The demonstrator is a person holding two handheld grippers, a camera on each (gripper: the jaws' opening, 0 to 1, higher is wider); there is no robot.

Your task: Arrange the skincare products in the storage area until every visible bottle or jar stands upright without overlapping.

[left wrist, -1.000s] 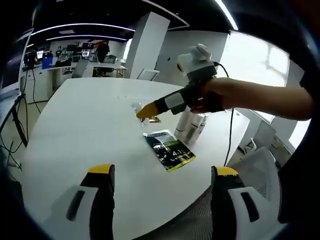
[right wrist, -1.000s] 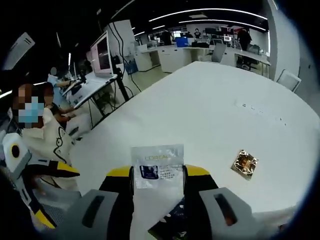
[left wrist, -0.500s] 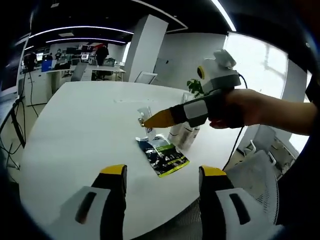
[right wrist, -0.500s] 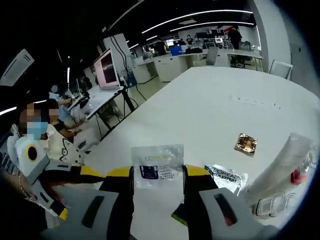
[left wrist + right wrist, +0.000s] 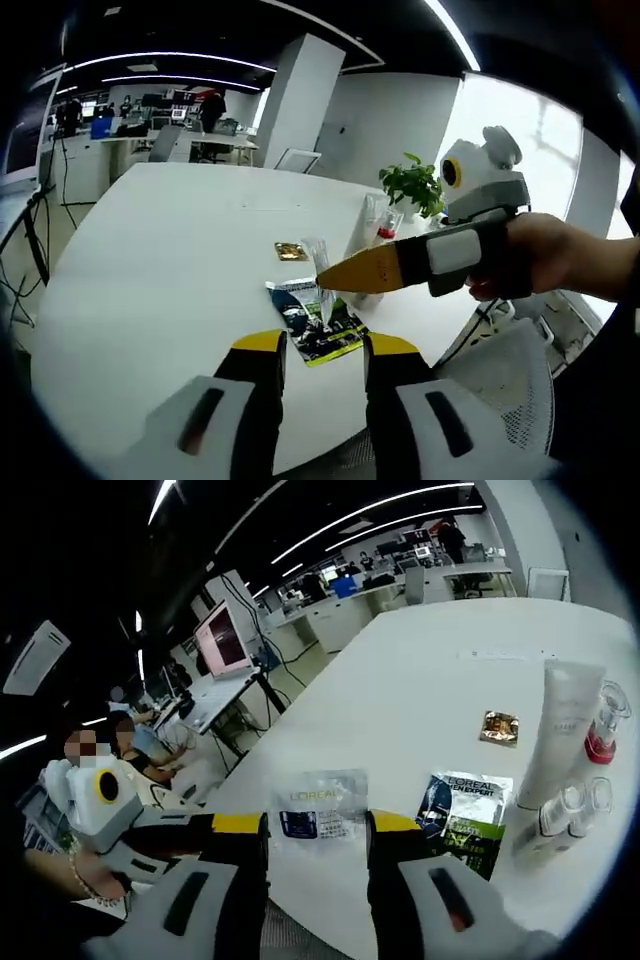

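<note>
A wide white table carries everything, its pale top running back toward office desks in both views. In the left gripper view the right gripper reaches in from the right, held in a hand, its yellow tips low over the products; in the right gripper view the same tool's jaws are clamped on a clear L'Oreal sachet, gripped by its side edges and held up above the table edge. The left gripper has its jaws close together with a narrow gap between them and nothing in it (it also shows at the lower left of the right gripper view). On the table, a tall white tube stands upright beside a clear bottle with a red band, and two small clear-capped bottles stand just in front of them. A green-and-black pack lies flat near the tube's base, overlapping nothing that can be seen. A small gold packet lies flat farther back, apart from the rest. A potted plant stands behind the bottles in the left gripper view.
</note>
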